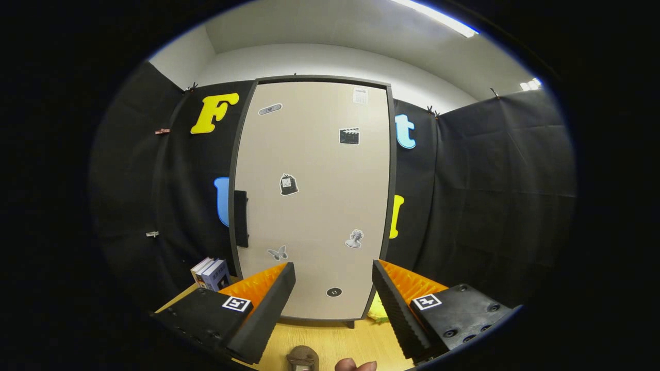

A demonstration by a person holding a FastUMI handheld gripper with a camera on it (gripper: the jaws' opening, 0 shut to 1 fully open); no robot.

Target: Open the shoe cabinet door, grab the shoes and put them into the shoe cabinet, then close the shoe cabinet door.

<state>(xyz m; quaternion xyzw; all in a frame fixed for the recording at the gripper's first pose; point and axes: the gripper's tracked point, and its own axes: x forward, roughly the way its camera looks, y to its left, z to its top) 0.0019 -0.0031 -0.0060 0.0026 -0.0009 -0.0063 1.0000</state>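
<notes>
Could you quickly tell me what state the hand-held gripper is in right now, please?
Hand-held gripper: open, fingers spread wide and holding nothing, facing the closed cabinet door just ahead.

recording booth | black cloth walls clipped up | strip light | wood-look floor

The shoe cabinet door is beige, dark-framed, dotted with black-and-white stickers (one a butterfly). Below it the floor is yellowish wood; left stand blue-spined books.
</notes>
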